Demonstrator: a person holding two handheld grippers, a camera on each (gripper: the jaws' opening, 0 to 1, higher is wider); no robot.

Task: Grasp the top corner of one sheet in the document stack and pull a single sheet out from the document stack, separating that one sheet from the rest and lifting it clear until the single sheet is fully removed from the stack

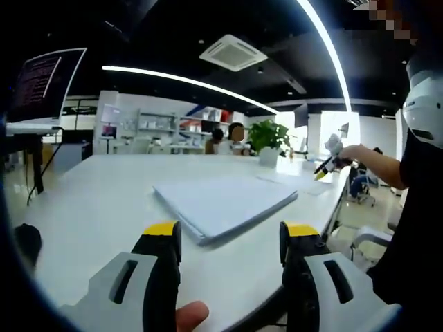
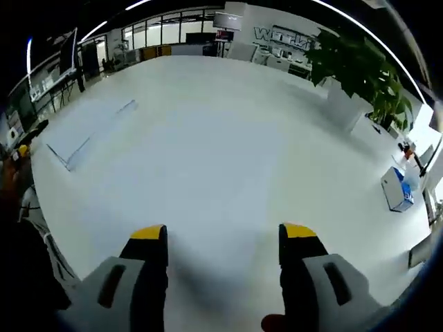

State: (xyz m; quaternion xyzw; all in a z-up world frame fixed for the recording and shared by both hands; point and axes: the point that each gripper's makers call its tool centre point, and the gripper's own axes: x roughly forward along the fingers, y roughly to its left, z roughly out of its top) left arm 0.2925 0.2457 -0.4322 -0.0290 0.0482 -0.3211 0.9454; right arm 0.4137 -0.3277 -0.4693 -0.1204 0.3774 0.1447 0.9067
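- Left hand-held gripper (image 1: 230,238): jaws spread wide, nothing between them. It hovers over the near edge of the white table (image 1: 90,200), pointing at the document stack (image 1: 225,200).
- Document stack: lies flat on the table just beyond the left jaws, sheets squared up, no corner lifted as far as I can tell. In the right gripper view the stack (image 2: 90,128) sits far off at the left, well apart from that gripper.
- Right hand-held gripper (image 2: 225,242): jaws wide, empty, over bare table. In the left gripper view it shows at the right (image 1: 324,169), held out by the person's hand (image 1: 349,153), beyond the stack.
- Potted plant (image 1: 268,138) stands at the far side of the table, away from the stack.
- Progress, as judged: nothing done yet. No sheet is gripped or separated. Left: reach the top corner, pinch one sheet, peel it off, lift it clear.
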